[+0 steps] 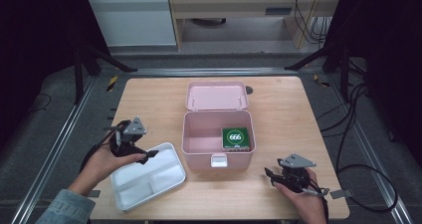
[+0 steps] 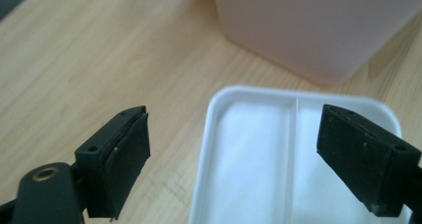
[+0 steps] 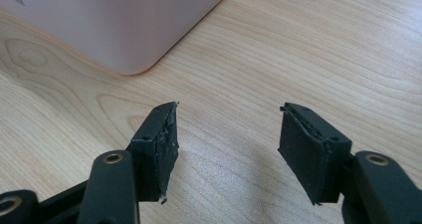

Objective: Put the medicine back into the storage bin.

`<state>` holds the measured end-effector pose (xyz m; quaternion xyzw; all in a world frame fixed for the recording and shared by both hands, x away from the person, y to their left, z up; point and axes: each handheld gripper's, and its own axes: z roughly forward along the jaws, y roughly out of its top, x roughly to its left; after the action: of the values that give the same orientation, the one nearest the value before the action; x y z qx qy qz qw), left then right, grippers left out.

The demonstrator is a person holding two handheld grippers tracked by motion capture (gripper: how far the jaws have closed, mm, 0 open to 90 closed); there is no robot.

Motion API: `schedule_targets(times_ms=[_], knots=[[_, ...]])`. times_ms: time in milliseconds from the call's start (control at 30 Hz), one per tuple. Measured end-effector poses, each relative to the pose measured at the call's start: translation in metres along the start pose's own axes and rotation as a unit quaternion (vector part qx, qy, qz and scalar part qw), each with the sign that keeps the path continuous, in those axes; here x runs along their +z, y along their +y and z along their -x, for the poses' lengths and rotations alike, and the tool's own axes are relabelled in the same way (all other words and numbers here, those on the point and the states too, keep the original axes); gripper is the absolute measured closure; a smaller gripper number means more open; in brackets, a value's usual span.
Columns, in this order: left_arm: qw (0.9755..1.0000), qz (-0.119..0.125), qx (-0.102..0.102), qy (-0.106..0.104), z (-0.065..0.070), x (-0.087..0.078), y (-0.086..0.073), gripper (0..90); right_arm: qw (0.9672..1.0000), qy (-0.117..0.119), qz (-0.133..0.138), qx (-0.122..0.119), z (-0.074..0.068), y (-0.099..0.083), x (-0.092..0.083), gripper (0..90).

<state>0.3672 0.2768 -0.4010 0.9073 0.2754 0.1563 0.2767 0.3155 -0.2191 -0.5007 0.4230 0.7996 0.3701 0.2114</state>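
The person's left hand [image 1: 107, 160] enters from the lower left of the high view, with a denim sleeve [image 1: 64, 206] covering the forearm. It grips the left gripper [image 1: 149, 156] from beneath, palm turned up, and the grey three-cornered plate [image 1: 134, 128] sits on top. The black jaws point to the right and slightly downward. In the left gripper view they stand wide apart with nothing pressed between the pads.

The right hand [image 1: 306, 201] enters from the lower right and holds the right gripper [image 1: 270, 176] low, jaws pointing left. In the right gripper view those jaws are parted, gripping nothing.
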Motion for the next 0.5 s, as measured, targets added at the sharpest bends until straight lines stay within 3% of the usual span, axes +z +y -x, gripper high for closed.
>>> schedule_targets(times_ms=[200, 500], knots=[[0.9996, -0.026, -0.005, -0.012, 0.010, 0.009, -0.029, 22.6, 1.0000, 0.000, 0.000, -0.003, 0.000, 0.000, 0.000, 42.0], [0.9976, -0.063, 0.013, -0.026, 0.017, 0.014, -0.050, 38.1, 1.0000, 0.001, -0.003, -0.006, -0.002, 0.000, 0.001, 42.7]])
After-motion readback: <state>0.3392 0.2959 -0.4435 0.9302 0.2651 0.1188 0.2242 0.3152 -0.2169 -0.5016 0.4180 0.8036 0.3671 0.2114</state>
